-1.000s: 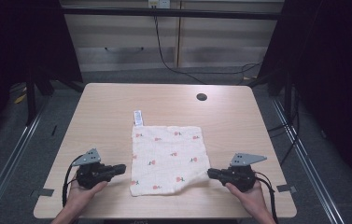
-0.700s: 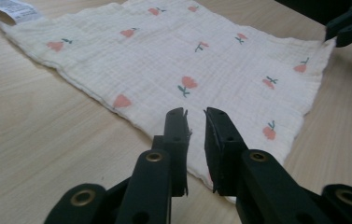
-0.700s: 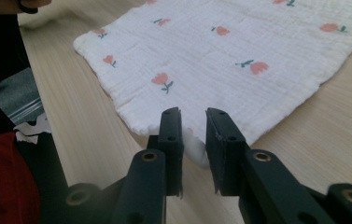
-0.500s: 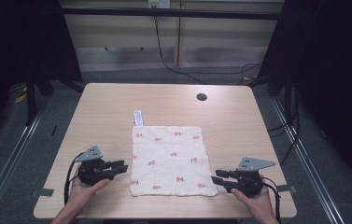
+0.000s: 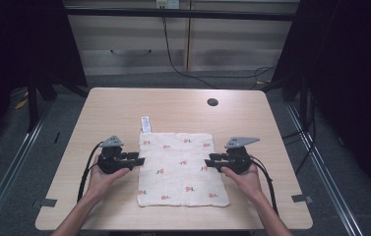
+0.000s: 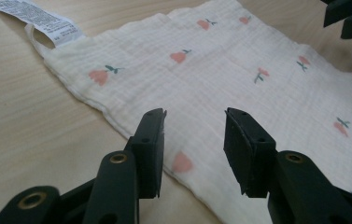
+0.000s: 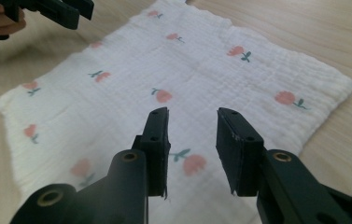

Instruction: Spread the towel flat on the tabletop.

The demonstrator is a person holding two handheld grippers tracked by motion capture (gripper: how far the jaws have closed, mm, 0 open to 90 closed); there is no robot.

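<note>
A white cloth (image 5: 180,167) printed with small red flowers lies flat on the table, its label (image 5: 145,124) at the far left corner. My left gripper (image 5: 138,160) sits at the cloth's left edge and my right gripper (image 5: 210,162) at its right edge, both pointing inward. In the left gripper view the left gripper (image 6: 194,126) stands open over the cloth (image 6: 220,70). Its jaws have just been opening, with nothing pinched between them. The right gripper (image 7: 192,114) is open too, its jaws also freshly parted above the cloth (image 7: 164,60).
The wooden table (image 5: 99,113) has a dark round hole (image 5: 212,102) near its far edge. Bare wood surrounds the cloth on all sides. Tape marks (image 5: 48,202) sit near the front corners. Cables trail from both grippers toward the person.
Both grippers have opened, letting go of the cloth's near corners. They moved away from the person along its side edges. The cloth now lies flat.
</note>
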